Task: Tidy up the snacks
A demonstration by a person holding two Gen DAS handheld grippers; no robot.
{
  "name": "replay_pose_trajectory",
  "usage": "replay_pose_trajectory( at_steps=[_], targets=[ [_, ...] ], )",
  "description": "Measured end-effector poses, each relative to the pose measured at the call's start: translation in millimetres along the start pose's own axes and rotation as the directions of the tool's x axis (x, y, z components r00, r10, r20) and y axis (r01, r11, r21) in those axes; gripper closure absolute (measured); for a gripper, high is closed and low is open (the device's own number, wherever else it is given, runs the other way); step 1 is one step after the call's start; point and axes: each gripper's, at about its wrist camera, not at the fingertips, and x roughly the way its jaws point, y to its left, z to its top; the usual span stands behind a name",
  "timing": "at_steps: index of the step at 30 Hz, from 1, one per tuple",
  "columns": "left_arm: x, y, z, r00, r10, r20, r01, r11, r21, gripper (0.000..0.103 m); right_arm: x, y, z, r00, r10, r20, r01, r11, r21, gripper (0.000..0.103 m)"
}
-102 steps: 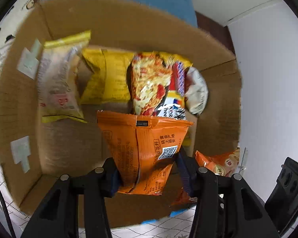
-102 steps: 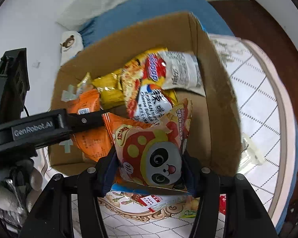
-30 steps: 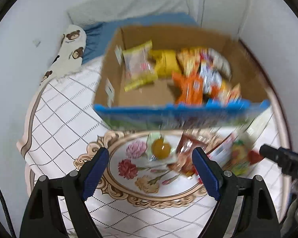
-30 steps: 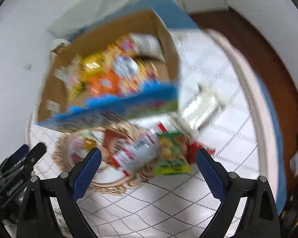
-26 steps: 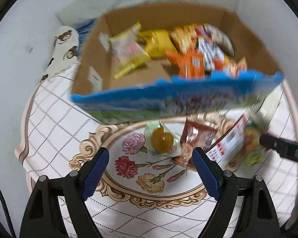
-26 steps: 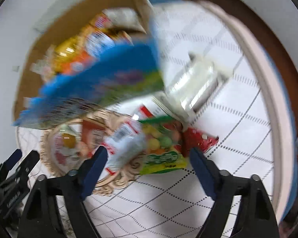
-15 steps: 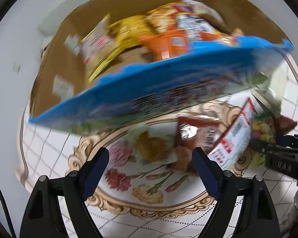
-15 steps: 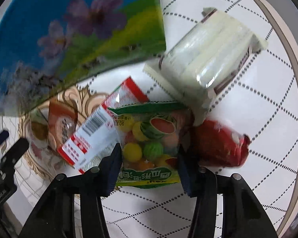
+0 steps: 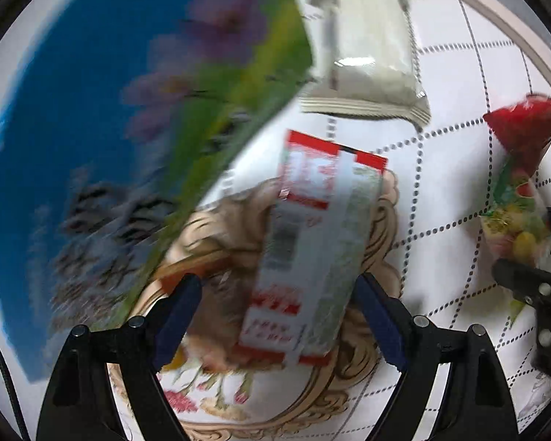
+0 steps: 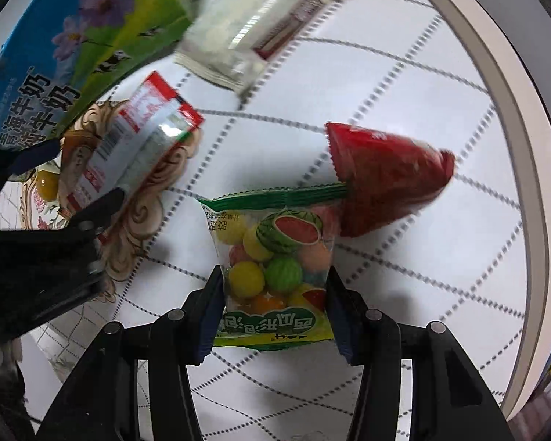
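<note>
Since both grippers were pointed almost straight down at the tablecloth, I figured the idea was a double pick, one pack per hand, so both could go to the box in a single trip.

My right gripper (image 10: 273, 307) was already clamped on the fruit-candy bag (image 10: 272, 268), pads squeezing its lower sides. That bag lay flat on the checked tablecloth (image 10: 404, 294), its top seam tucked against the red pack (image 10: 385, 176) sitting at about 1 o'clock from it. The pale wrapped pack (image 10: 253, 33) was off at 12 o'clock, near the blue printed wall of the box (image 10: 84, 47).

My left gripper (image 9: 279, 316) was only partway there: jaws closing around the red-and-white packet (image 9: 312, 257), which lay between them over the floral medallion, but the pads weren't touching it as far as I could tell. That view was smeared, so don't quote me. A darker pouch seemed to sit under the packet at 9 o'clock.

Compared with a second earlier, both views had dropped a lot closer. Back then the open box and its snacks filled the top of the frame and both grippers were spread wide over nothing; now only the box's outer wall showed at 10 o'clock.
</note>
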Motion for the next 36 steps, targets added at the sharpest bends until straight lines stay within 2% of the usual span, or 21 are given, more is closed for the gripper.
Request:
replay_pose_trajectory(
  at_steps=[1,2,5,7,8,10,11,12,14,17,19,21,23,27,29,30,33,35,36],
  targets=[
    [2.3,-2.0,0.2,1.000,-0.004,-0.001,0.004,1.000,0.000,0.032,-0.8,-3.0,-2.2,1.000,-0.002,0.001,0.002,1.000,0.004,0.049],
    [3.5,-3.5,-0.8,1.000,-0.024,-0.003,0.024,1.000,-0.005,0.046,-2.0,-4.3,-2.9,1.000,-0.003,0.003,0.003,1.000,0.009,0.049],
    [7.0,-6.0,-14.1,0.998,-0.061,-0.020,0.059,0.996,-0.071,0.050,-2.6,-3.4,-4.0,1.000,-0.007,0.006,0.007,1.000,0.015,0.049],
    [11.2,3.8,-28.9,0.992,-0.114,-0.048,0.103,0.977,-0.189,0.050,-3.2,-5.7,-7.1,1.000,-0.008,0.004,0.008,1.000,0.017,0.049],
    [14.2,10.9,-38.6,0.987,-0.149,-0.066,0.126,0.956,-0.264,0.050,-5.8,-3.8,-4.1,1.000,-0.010,0.002,0.010,1.000,0.017,0.049],
    [21.7,27.1,-63.5,0.962,-0.262,-0.077,0.204,0.877,-0.434,0.050,-5.3,-8.5,-4.4,1.000,-0.011,-0.003,0.011,1.000,0.016,0.049],
    [26.3,34.5,-77.2,0.945,-0.320,-0.075,0.239,0.825,-0.512,0.050,-2.9,-9.2,-4.8,1.000,-0.012,-0.007,0.012,1.000,0.014,0.049],
    [32.1,42.4,-95.1,0.921,-0.386,-0.058,0.277,0.751,-0.600,0.050,0.0,-5.5,-5.5,1.000,-0.015,-0.011,0.015,1.000,0.008,0.049],
    [40.1,52.1,-121.8,0.888,-0.458,-0.023,0.314,0.644,-0.698,0.050,3.8,0.6,-6.3,1.000,-0.023,-0.021,0.022,1.000,-0.014,0.049],
    [50.8,63.4,-155.5,0.860,-0.510,0.021,0.336,0.534,-0.776,0.050,9.8,17.2,-11.6,0.998,-0.034,-0.043,0.031,0.997,-0.067,0.049],
    [55.0,65.5,-170.0,0.853,-0.520,0.035,0.341,0.506,-0.793,0.050,11.9,30.1,-16.4,0.998,-0.038,-0.058,0.031,0.994,-0.109,0.049],
    [60.1,67.2,-183.0,0.852,-0.521,0.039,0.351,0.516,-0.781,0.049,16.5,44.1,-20.8,0.995,-0.046,-0.089,0.031,0.987,-0.159,0.049],
    [63.4,64.0,-176.6,0.852,-0.523,0.019,0.357,0.555,-0.751,0.048,21.0,51.6,-21.2,0.992,-0.051,-0.117,0.029,0.983,-0.181,0.047],
    [64.4,55.2,-164.4,0.871,-0.490,-0.018,0.331,0.614,-0.717,0.047,21.1,50.0,-19.5,0.991,-0.040,-0.129,0.019,0.987,-0.158,0.024],
    [65.0,50.9,-163.2,0.883,-0.469,-0.030,0.312,0.633,-0.708,0.047,19.4,47.4,-16.2,0.992,-0.044,-0.121,0.025,0.988,-0.153,0.024],
    [60.2,41.9,-149.9,0.887,-0.461,-0.031,0.307,0.638,-0.707,0.047,18.9,46.0,-15.8,0.992,-0.046,-0.119,0.028,0.988,-0.150,0.023],
    [57.4,32.3,-148.5,0.901,-0.433,-0.027,0.287,0.641,-0.712,0.048,18.2,41.6,-10.5,0.991,-0.065,-0.113,0.048,0.988,-0.150,0.023],
    [47.1,22.4,-137.0,0.913,-0.407,-0.027,0.270,0.653,-0.708,0.050,24.8,38.4,-12.0,0.992,-0.089,-0.093,0.072,0.983,-0.170,0.024],
    [39.5,9.7,-130.4,0.918,-0.395,-0.032,0.262,0.664,-0.701,0.052,22.9,39.3,-13.9,0.992,-0.108,-0.066,0.094,0.978,-0.184,0.034]
  ],
)
